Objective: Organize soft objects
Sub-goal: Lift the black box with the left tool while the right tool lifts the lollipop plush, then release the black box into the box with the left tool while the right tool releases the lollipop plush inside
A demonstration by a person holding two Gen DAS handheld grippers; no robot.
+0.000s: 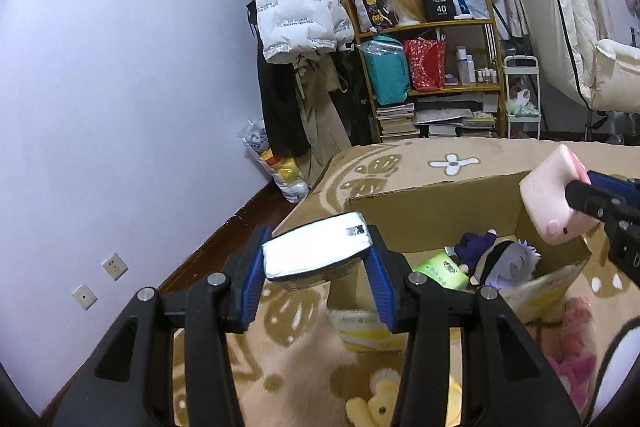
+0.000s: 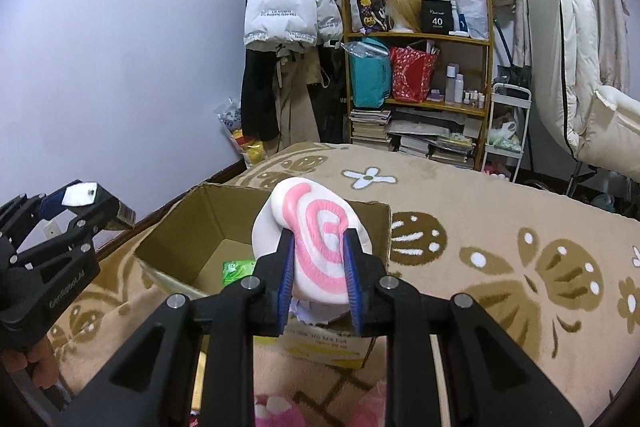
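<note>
Soft things are held in both grippers above an open cardboard box [image 1: 436, 211] that sits on a beige blanket [image 2: 500, 227] patterned with brown butterflies and white flowers. The left gripper [image 1: 316, 261] is clamped on a tissue pack [image 1: 316, 255], a flat white wrapped block with a dark edge and a small black mark near one corner; its blue pads press both short ends, and the pack hangs just over the near left corner of the box. The right gripper [image 2: 318, 267] is clenched on a plush cushion [image 2: 316, 243], white and rounded with a pink spiral on its face, squeezed in at the middle between the blue pads; from the left camera it shows a pale pink side with two small dark pink marks. It hangs above the box. Inside the box lie a green tissue pack [image 1: 440, 269] and a small doll [image 1: 496, 259] with pale hair and dark blue clothes. More pink plush [image 1: 576, 339] lies on the blanket beside the box.
</note>
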